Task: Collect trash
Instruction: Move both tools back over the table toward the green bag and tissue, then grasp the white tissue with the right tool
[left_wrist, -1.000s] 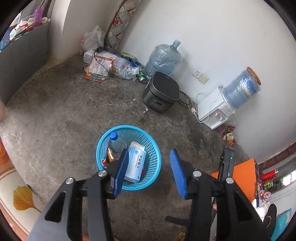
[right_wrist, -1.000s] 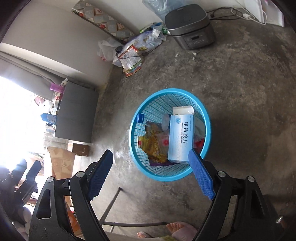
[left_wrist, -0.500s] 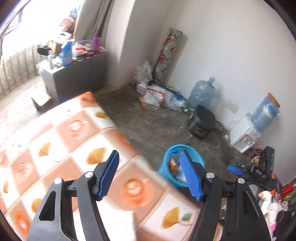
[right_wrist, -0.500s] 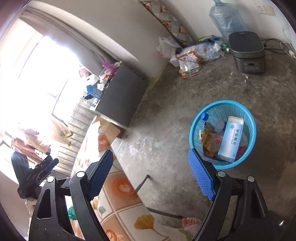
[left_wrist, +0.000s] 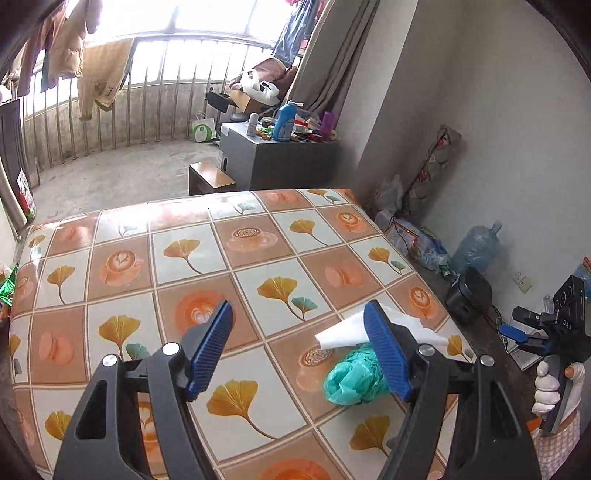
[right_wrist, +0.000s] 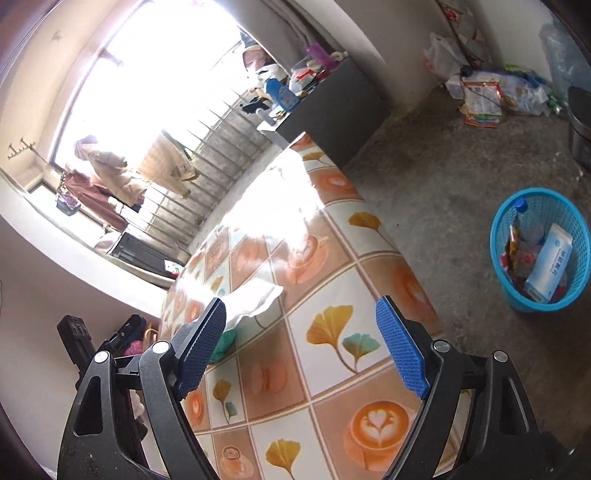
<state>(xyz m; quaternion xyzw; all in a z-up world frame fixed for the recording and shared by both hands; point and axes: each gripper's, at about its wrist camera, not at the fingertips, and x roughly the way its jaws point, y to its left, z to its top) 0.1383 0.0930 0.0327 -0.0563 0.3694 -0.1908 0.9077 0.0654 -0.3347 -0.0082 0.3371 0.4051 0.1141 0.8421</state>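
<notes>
A crumpled white tissue (left_wrist: 341, 332) and a crumpled green plastic bag (left_wrist: 352, 376) lie on the patterned table (left_wrist: 184, 258) near its right edge. My left gripper (left_wrist: 299, 347) is open and empty above the table, its right finger just over both pieces. My right gripper (right_wrist: 301, 343) is open and empty over the table (right_wrist: 332, 280); the tissue (right_wrist: 255, 297) and green bag (right_wrist: 223, 341) sit by its left finger. A blue mesh basket (right_wrist: 498, 236) on the floor holds a white box (right_wrist: 546, 262), a bottle and wrappers.
A grey cabinet (left_wrist: 277, 155) with bottles stands by the balcony. Bags, a water jug (left_wrist: 476, 247) and a black cooker (left_wrist: 469, 295) line the wall. The other gripper, held by a gloved hand (left_wrist: 546, 384), shows at right. Concrete floor surrounds the basket.
Both grippers have swung up from over the basket on the floor to above the table. The tissue and green bag have come into view.
</notes>
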